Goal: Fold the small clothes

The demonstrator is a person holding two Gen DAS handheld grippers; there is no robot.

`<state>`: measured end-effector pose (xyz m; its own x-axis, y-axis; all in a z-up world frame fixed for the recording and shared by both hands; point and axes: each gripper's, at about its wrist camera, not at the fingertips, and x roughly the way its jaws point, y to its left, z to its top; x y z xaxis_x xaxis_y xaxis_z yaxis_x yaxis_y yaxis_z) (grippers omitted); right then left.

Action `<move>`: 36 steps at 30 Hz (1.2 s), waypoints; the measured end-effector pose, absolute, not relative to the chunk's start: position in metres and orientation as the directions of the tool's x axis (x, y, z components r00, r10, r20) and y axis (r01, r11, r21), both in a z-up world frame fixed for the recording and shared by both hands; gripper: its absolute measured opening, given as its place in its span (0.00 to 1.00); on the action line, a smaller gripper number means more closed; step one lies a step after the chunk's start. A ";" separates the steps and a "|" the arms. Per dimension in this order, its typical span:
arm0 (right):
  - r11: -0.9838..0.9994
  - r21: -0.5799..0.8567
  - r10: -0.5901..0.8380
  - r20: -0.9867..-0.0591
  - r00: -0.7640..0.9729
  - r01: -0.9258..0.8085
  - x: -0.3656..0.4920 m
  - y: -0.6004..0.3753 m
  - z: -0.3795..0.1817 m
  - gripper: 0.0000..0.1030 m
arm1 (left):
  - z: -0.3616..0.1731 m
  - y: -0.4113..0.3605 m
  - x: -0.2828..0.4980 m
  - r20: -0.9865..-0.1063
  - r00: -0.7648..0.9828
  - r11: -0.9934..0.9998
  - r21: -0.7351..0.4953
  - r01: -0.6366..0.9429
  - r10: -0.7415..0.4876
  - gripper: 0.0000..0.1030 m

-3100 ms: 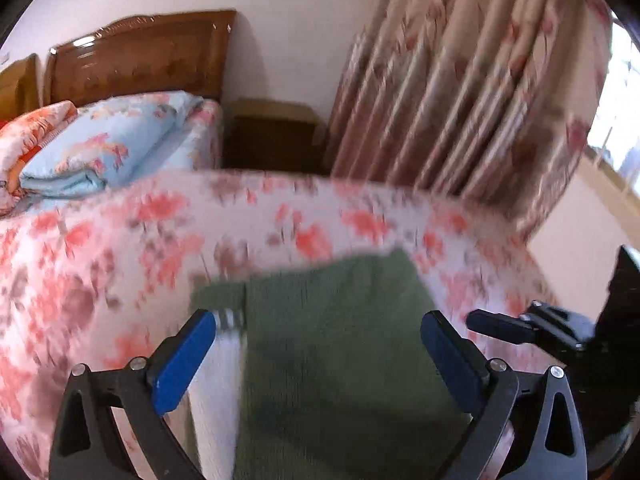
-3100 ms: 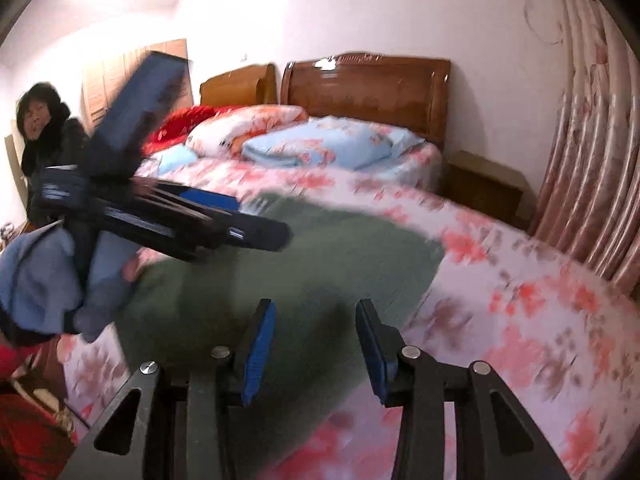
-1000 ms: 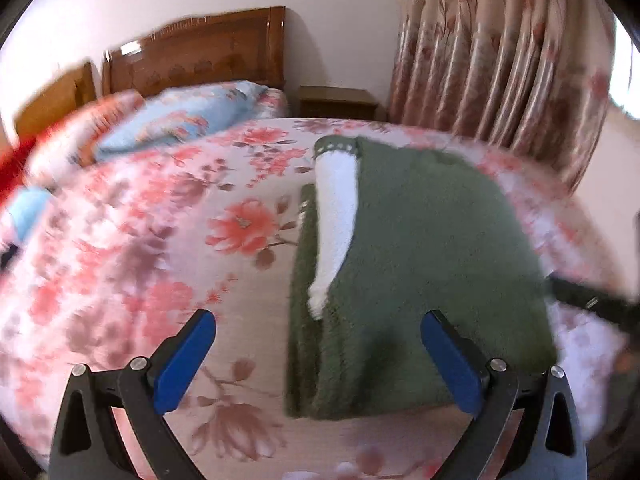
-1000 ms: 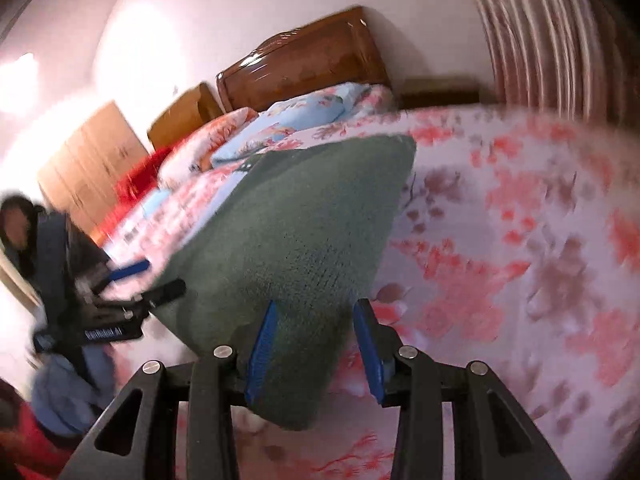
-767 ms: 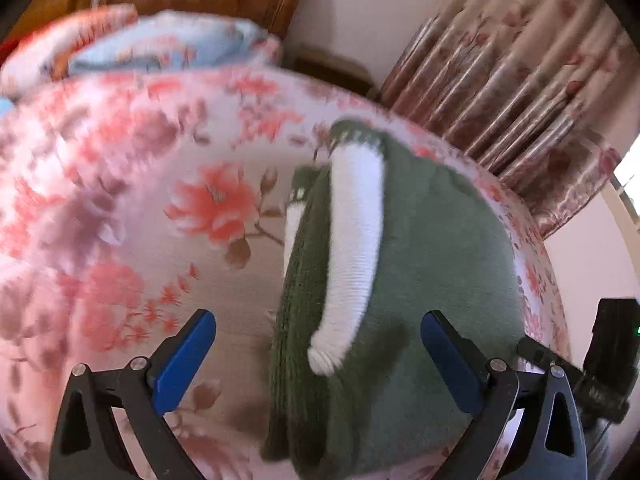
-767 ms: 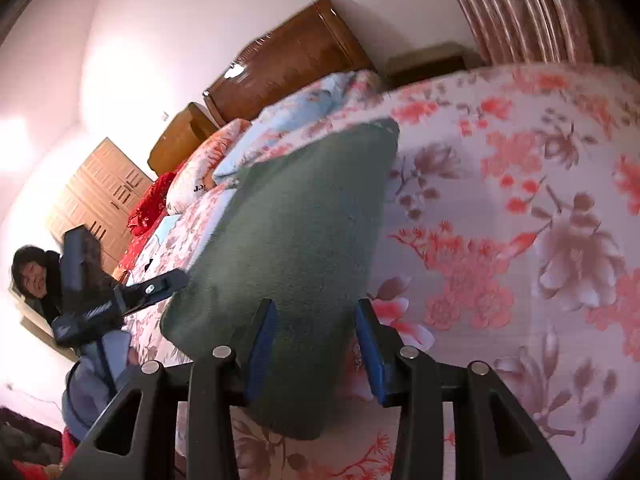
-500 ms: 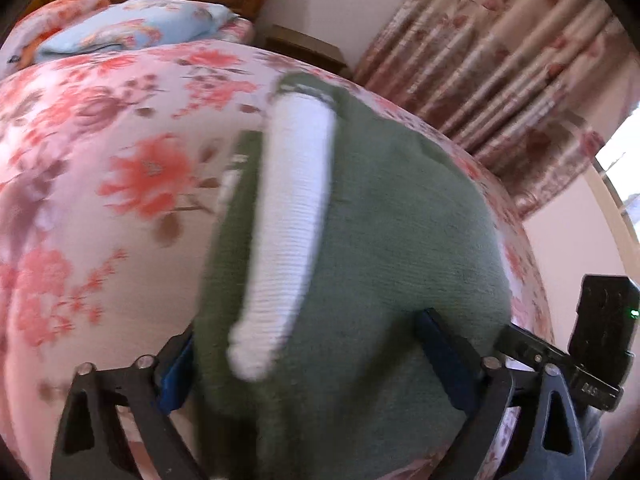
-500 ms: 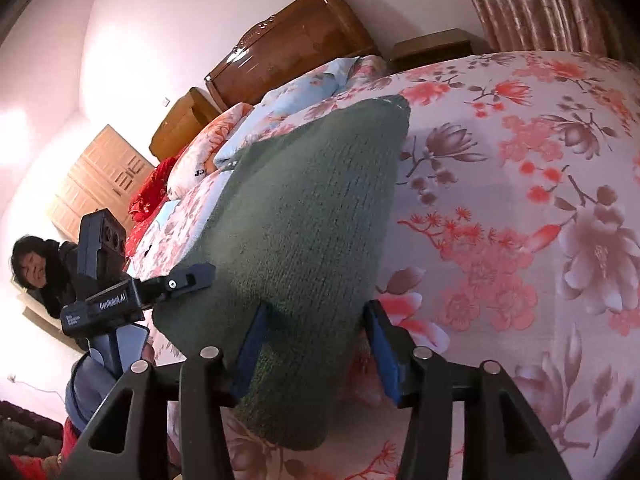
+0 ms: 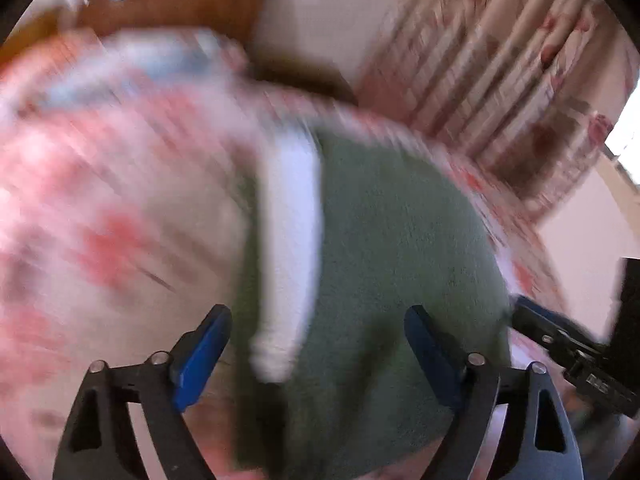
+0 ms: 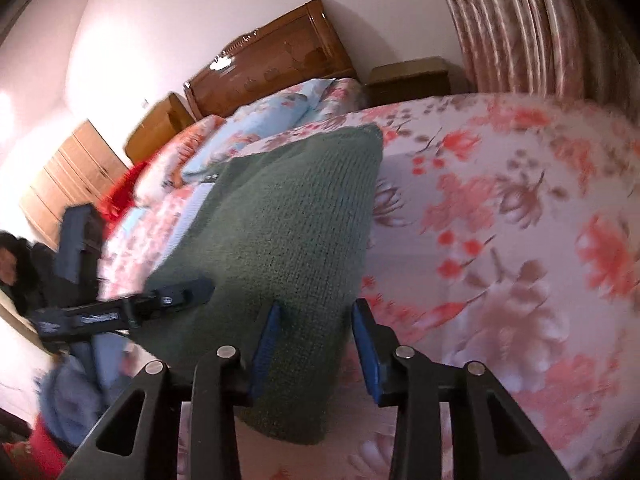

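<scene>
Left tool (image 9: 316,344) and right tool (image 10: 314,340) (both agape) straddle one green sweater (image 10: 288,216).

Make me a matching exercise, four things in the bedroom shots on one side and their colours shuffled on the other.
Things:
1. sweater
2. sleeve
3. headboard
4. pillow

Colours:
A. light blue floral
B. white
C. dark green
D. glossy brown wood

Pairs: 1-C, 2-B, 3-D, 4-A

Floral bedspread (image 10: 500,208), wooden headboard (image 10: 272,64), curtain (image 10: 516,20).
</scene>
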<state>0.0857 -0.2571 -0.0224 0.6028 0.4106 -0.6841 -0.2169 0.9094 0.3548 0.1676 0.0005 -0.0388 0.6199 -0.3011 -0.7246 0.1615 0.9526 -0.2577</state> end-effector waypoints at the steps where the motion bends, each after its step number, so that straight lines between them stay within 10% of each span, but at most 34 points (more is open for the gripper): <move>1: 0.936 0.277 0.352 -0.680 0.644 -0.218 0.079 -0.251 -0.013 0.37 | -0.016 0.000 0.162 -0.676 0.699 0.972 -0.175 0.155 -0.233 1.00; 10: 0.950 -0.023 0.224 -0.644 0.731 -0.311 0.117 -0.183 0.019 0.37 | 0.002 -0.048 0.270 -0.731 0.603 0.945 -0.200 0.258 -0.319 1.00; 36: 0.951 0.027 0.222 -0.753 0.619 -0.308 0.243 -0.187 -0.020 0.37 | -0.054 -0.009 0.330 -0.794 0.559 0.962 -0.273 0.024 -0.239 1.00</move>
